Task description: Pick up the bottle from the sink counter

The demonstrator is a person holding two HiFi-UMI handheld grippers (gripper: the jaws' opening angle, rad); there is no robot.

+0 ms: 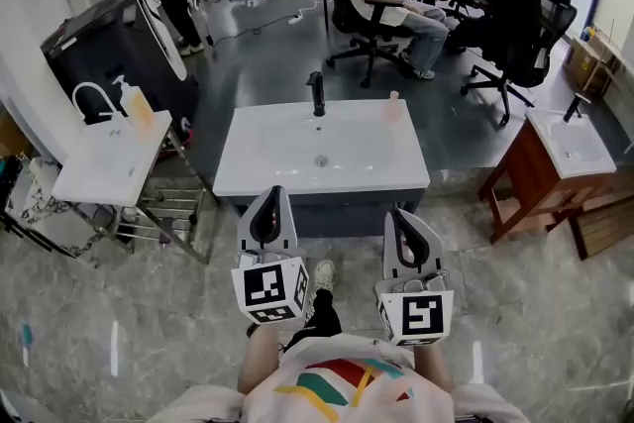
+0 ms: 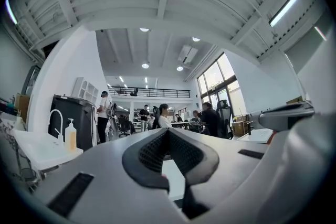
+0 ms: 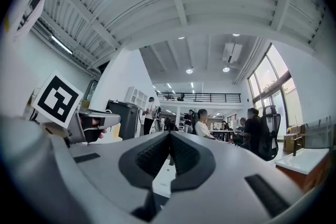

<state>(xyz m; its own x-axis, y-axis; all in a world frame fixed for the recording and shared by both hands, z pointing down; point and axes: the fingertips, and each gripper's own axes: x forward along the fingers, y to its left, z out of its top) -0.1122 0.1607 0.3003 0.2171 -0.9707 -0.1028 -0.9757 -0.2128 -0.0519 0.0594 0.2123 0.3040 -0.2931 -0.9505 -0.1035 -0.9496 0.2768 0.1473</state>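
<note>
The small pale bottle (image 1: pixel 393 105) stands at the far edge of the sink counter (image 1: pixel 260 175), right of the black faucet (image 1: pixel 317 93). It looks light, stiff and probably slick, so mid-body seems the safest hold. The left gripper (image 1: pixel 270 201) and right gripper (image 1: pixel 400 219) hang near the person, jaws together, empty.

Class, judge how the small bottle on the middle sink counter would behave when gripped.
The bottle stands upright and narrow, so it probably tips if nudged. It looks small and pale, so it is likely light, perhaps plastic rather than fragile glass.
</note>
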